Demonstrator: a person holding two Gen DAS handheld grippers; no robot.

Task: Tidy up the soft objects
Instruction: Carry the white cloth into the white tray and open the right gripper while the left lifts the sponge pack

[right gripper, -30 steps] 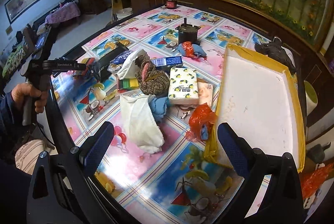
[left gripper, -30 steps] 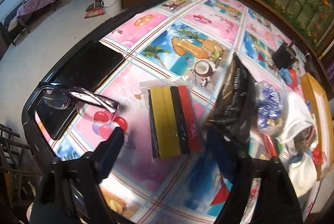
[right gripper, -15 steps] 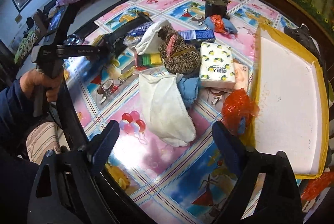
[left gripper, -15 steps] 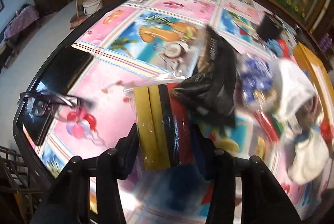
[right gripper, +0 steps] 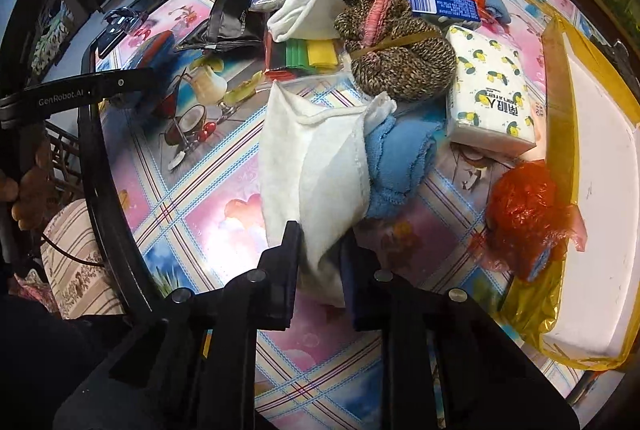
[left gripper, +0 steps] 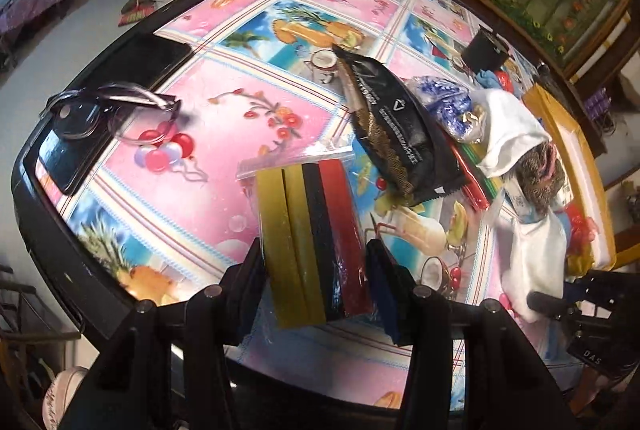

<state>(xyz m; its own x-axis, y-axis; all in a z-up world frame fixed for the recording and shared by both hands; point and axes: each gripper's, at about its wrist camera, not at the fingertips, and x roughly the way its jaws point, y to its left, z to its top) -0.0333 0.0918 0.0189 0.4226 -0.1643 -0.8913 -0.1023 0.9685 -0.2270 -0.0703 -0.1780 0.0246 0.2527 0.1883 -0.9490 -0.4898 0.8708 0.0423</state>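
In the left wrist view, the left gripper [left gripper: 316, 274] is seen at the bottom centre with a clear-wrapped pack of sponges [left gripper: 312, 242], striped yellow, black and red, standing between its jaws; the pads lie against the pack's two sides, and the jaws are easing slightly apart at this moment. The pack rests on a table [left gripper: 224, 117] covered with a pink and blue picture cloth. At about ten o'clock a pair of glasses [left gripper: 108, 109] is laid on the table's dark edge. At about one o'clock from the pack a black foil packet [left gripper: 396, 125] is seen, and beyond it, toward two o'clock, a blue and white bag [left gripper: 448, 101] and a white cloth [left gripper: 508, 133] draped over a brown knitted bundle [left gripper: 540, 173]. In the right wrist view, the right gripper [right gripper: 320, 262] is pressed together at the bottom centre, pinching the near corner of a white cloth bag [right gripper: 316, 165] that lies on the table and reaches away toward twelve o'clock. A blue towel [right gripper: 400, 165] is touching the bag's right side. The knitted bundle [right gripper: 396, 41] is found at about one o'clock, with a pack of tissues [right gripper: 492, 97] printed with lemons just beside it at two o'clock. A crumpled orange plastic bag [right gripper: 528, 213] lies at three o'clock, against the yellow rim of a white tray [right gripper: 600, 189]. At nine o'clock the other gripper's black body and a hand [right gripper: 28, 193] holding it are visible.
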